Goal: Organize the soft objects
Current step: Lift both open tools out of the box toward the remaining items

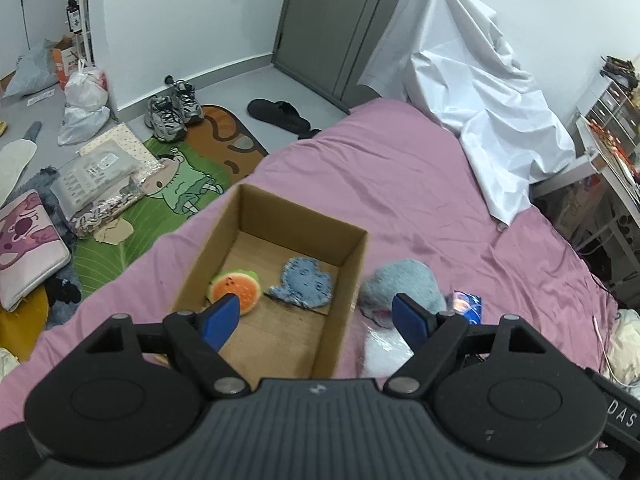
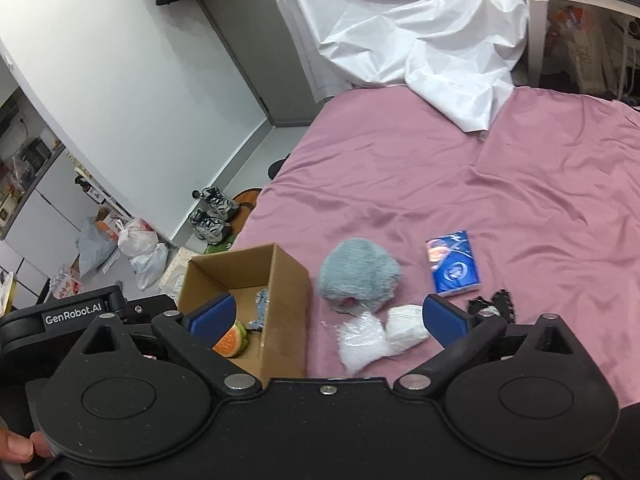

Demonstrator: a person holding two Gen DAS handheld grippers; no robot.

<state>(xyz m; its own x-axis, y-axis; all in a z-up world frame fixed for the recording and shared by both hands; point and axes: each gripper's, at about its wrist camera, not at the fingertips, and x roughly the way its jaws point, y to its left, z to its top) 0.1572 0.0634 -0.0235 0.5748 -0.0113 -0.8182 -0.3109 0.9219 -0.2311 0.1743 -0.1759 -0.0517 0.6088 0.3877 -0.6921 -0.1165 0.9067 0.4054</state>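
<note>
Two toys boxed: watermelon plush (image 1: 236, 290) and blue flat plush (image 1: 304, 282) lie in the cardboard box (image 1: 352, 264), the collecting spot
Waiting: grey-blue fluffy plush (image 2: 358, 274), centre frame on the bed (image 2: 540, 184), just beside the box
Left gripper (image 1: 316, 314): spread, empty
Right gripper (image 2: 328, 314): spread wide, empty, likely ready for the fluffy plush

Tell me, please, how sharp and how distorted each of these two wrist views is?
Left wrist view: strong fisheye bending of walls and bed edge; the grey-blue plush looks slightly smeared, the cardboard box fairly crisp. Right wrist view: the same curving, dark corners; the white fluffy item is blurred, the blue packet sharp.
</note>
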